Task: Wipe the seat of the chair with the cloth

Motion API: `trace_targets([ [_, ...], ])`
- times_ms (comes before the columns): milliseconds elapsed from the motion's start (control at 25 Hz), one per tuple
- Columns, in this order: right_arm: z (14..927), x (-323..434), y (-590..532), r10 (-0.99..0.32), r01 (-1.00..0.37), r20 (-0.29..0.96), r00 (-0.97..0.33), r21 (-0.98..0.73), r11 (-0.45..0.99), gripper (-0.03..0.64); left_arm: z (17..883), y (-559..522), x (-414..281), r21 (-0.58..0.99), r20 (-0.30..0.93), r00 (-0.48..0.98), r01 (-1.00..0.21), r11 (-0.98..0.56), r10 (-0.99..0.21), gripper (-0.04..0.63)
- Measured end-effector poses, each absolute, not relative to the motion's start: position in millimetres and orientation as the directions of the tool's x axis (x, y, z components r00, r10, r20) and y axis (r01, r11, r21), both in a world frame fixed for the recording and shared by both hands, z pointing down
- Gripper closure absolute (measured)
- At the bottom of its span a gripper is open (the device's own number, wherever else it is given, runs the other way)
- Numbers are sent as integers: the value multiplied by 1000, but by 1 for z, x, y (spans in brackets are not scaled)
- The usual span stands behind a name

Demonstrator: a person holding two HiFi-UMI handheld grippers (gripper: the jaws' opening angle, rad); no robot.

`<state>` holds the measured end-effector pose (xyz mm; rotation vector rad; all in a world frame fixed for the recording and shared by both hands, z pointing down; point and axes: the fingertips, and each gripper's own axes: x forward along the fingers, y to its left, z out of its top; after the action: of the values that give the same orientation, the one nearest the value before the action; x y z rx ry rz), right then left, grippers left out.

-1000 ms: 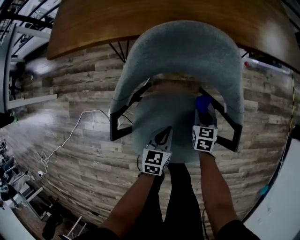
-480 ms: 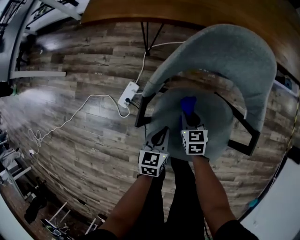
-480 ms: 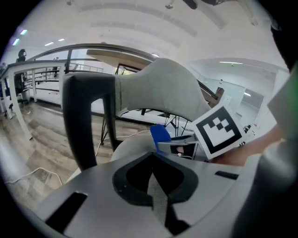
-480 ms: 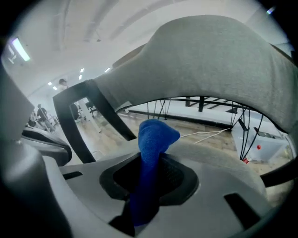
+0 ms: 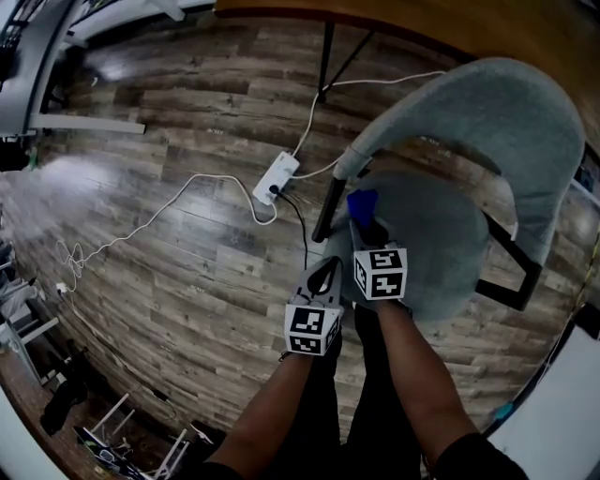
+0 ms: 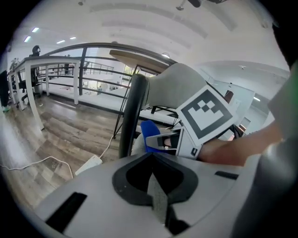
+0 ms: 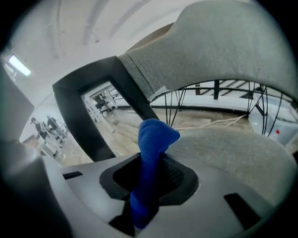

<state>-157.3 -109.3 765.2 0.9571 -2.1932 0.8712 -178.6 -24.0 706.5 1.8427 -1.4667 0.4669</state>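
Observation:
The chair has a round grey seat (image 5: pixel 436 248) and a curved grey backrest (image 5: pixel 497 108) on a black frame (image 5: pixel 328 208). My right gripper (image 5: pixel 367 225) is shut on a blue cloth (image 5: pixel 360 202), which it holds low over the seat's left edge beside the black arm support. In the right gripper view the cloth (image 7: pixel 153 139) stands up between the jaws of the right gripper (image 7: pixel 151 165), with the seat (image 7: pixel 233 148) just beyond. My left gripper (image 5: pixel 327 269) hangs shut and holds nothing, off the seat's near-left edge. In the left gripper view, the left gripper (image 6: pixel 152 160) faces the black support (image 6: pixel 132 109).
A white power strip (image 5: pixel 277 177) lies on the wood floor left of the chair, with a white cable (image 5: pixel 141 228) trailing away. A brown wooden table (image 5: pixel 422 19) runs along the top edge, its black legs behind the chair. Metal stands are at the bottom left.
My right gripper has carried the cloth from the seat's far right side across to its left edge. The left gripper stayed near the front edge. The head view swung left.

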Motion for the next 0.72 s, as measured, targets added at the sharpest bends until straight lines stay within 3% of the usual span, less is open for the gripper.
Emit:
trace_targets([
  [280,777,-163,-101,-394,-810,745,-538,-326,488,520,712,-15,-189,315,680,275,-947,-68,-680,591],
  [720,784,-97,-105,-432,-871,781,-450,-278,406,520,712,-20,-146,321,684,344,-934,-159,-643,591],
])
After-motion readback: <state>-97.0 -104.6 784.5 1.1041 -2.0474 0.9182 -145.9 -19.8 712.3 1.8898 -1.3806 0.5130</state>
